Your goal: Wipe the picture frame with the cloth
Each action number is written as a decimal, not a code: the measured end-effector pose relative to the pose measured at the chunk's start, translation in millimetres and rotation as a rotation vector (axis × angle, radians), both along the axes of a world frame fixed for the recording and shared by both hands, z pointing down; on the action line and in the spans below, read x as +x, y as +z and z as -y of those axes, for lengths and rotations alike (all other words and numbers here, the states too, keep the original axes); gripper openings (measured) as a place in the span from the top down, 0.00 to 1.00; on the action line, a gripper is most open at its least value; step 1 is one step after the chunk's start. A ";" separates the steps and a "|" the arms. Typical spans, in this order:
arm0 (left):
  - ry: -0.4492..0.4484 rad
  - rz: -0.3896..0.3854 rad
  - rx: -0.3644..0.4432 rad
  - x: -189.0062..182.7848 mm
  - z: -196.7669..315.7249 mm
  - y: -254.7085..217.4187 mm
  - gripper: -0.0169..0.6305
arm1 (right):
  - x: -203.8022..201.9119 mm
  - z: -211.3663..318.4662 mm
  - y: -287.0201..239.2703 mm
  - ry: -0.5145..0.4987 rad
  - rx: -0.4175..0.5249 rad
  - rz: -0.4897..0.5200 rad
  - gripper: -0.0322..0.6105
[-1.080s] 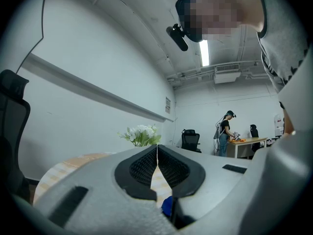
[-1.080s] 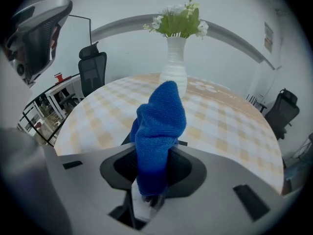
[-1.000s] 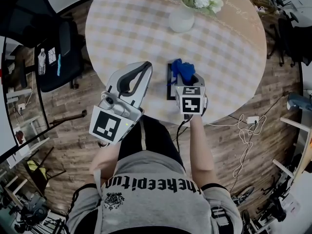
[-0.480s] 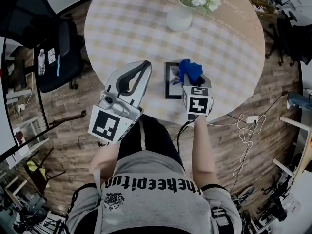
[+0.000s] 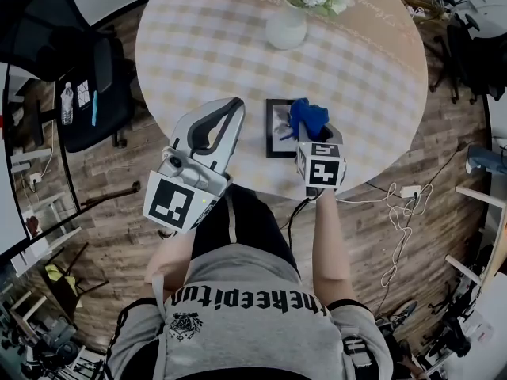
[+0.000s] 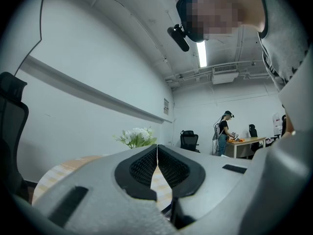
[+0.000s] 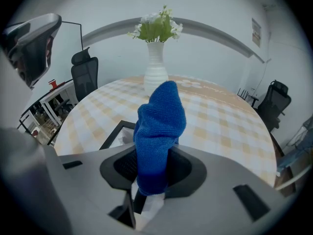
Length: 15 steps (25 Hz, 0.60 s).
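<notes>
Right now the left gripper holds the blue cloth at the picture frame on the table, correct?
No: the right gripper holds the blue cloth at the picture frame on the table, as the right gripper view shows. The left gripper is shut, empty.

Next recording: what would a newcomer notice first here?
The right gripper pinches a blue cloth over the black frame, near the front edge of the checked table. The left gripper, jaws shut on nothing, hangs left of the frame. A white vase of flowers stands at the far side.
</notes>
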State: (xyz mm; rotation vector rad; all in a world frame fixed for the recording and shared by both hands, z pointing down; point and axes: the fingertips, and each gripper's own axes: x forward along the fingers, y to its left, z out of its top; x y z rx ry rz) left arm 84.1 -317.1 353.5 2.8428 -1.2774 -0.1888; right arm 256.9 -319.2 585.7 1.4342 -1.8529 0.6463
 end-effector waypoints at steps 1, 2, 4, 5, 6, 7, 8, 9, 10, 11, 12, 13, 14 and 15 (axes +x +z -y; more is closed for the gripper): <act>0.002 0.002 -0.001 0.9 -0.3 -0.2 0.94 | 0.3 -2.4 0.1 0.001 -0.001 0.005 0.76; 0.004 0.004 -0.003 1.9 -0.7 -0.3 0.94 | 0.5 -4.9 0.1 0.001 -0.001 0.010 0.76; 0.010 0.003 -0.007 3.7 -2.0 -0.7 0.94 | 0.6 -10.4 0.2 0.001 -0.002 0.018 0.76; 0.015 0.004 -0.008 4.5 -2.6 -0.8 0.94 | 0.6 -13.1 0.4 0.001 -0.002 0.021 0.76; 0.019 0.005 -0.007 5.2 -3.1 -0.9 0.94 | 0.8 -15.6 0.7 0.003 -0.003 0.024 0.76; 0.022 0.005 -0.005 5.8 -3.3 -1.2 0.94 | 1.0 -17.5 1.0 0.005 -0.003 0.026 0.76; 0.024 0.004 -0.004 6.1 -3.3 -1.5 0.94 | 1.3 -18.9 1.4 0.009 -0.003 0.029 0.76; 0.025 0.004 -0.004 6.2 -3.4 -1.4 0.94 | 1.4 -19.4 1.7 0.012 -0.003 0.032 0.76; 0.025 0.005 -0.005 6.0 -3.6 -1.1 0.94 | 1.0 -19.4 1.9 0.014 -0.003 0.034 0.76; 0.025 0.007 -0.007 5.6 -4.0 -0.6 0.94 | -0.1 -19.1 1.9 0.013 -0.004 0.035 0.76; 0.025 0.007 -0.009 4.9 -4.4 -0.3 0.94 | -2.2 -18.8 2.0 0.009 -0.005 0.035 0.76; 0.024 0.008 -0.010 4.1 -4.9 -0.1 0.94 | -5.1 -18.5 2.2 0.002 -0.007 0.035 0.76; 0.024 0.008 -0.010 3.2 -5.5 0.1 0.94 | -8.7 -18.4 2.9 -0.006 -0.009 0.035 0.76; 0.024 0.009 -0.009 2.2 -6.1 0.1 0.94 | -12.7 -18.4 3.8 -0.014 -0.013 0.036 0.76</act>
